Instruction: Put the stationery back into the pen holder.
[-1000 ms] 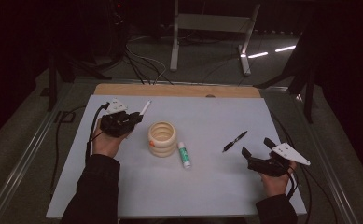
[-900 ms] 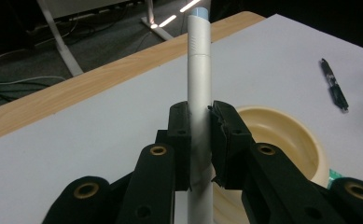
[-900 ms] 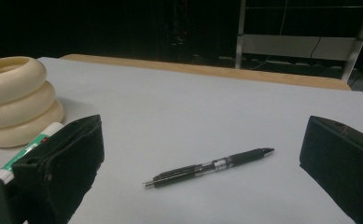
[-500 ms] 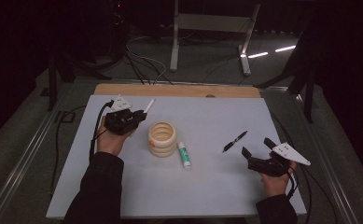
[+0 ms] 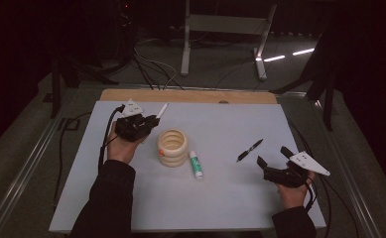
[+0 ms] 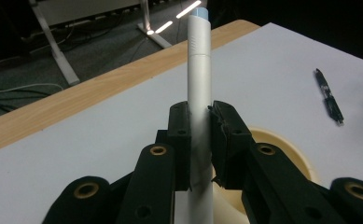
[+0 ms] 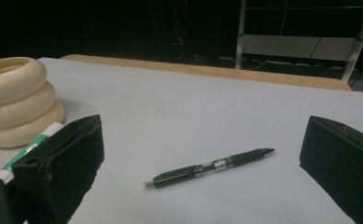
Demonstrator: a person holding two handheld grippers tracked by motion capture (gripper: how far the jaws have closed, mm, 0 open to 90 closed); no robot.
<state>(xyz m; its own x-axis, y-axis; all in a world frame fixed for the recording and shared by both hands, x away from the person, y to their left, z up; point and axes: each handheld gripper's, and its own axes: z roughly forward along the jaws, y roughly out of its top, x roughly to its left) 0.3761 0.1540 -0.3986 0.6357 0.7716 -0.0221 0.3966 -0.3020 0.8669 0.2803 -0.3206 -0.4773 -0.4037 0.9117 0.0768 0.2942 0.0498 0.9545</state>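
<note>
High view: left gripper (image 5: 151,120) sits at the left of the white table (image 5: 230,198), jaws clamped on a white marker (image 5: 161,110) that sticks out past the tips toward the far wooden edge (image 5: 190,95). Just right of it stands a cream ringed holder (image 5: 172,147), three stacked rings. A white glue stick (image 5: 196,164) with a green label lies beside the holder; label text too small to read. A black pen (image 5: 249,149) lies further right, well apart. Right gripper (image 5: 274,158) rests near the right edge with jaws spread wide and nothing between them.

Left gripper view: both black pads press on the marker (image 6: 199,84), which runs straight up between them and has a light blue end cap. No print readable on the barrel. The holder's rim (image 6: 282,144) shows right behind the jaws. The pen (image 6: 329,96) lies at upper right.

Right gripper view: jaws stand wide apart at either side, and the pen (image 7: 209,168) lies on the table between and beyond them, untouched. The holder (image 7: 16,100) is at left and the glue stick (image 7: 27,151) leans out beside the left jaw, its green label unreadable.
</note>
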